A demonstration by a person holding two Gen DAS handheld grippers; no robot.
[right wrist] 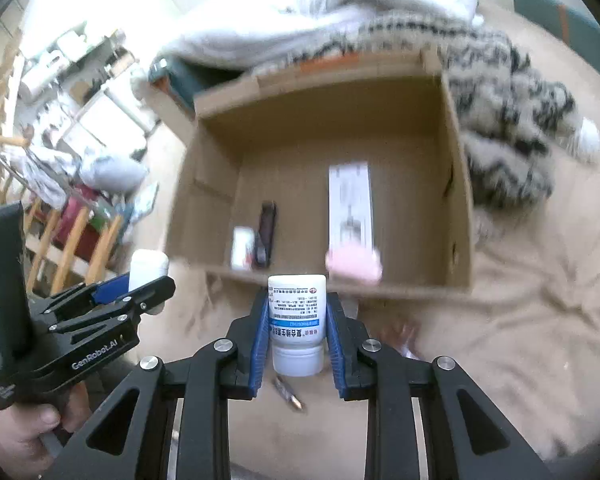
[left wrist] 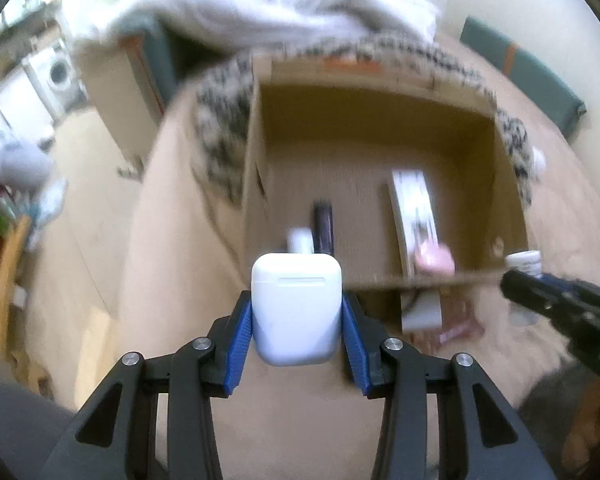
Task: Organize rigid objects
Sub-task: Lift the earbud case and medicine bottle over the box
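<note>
Pinching earbud case [left wrist: 296,308] between left claw [left wrist: 296,320]

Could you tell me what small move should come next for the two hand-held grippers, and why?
Probably carry both forward over the cardboard box before releasing. The left hand-held gripper is shut on a white earbud case and the right hand-held gripper on a white pill bottle, both short of the box's near wall, where other items already lie.
</note>
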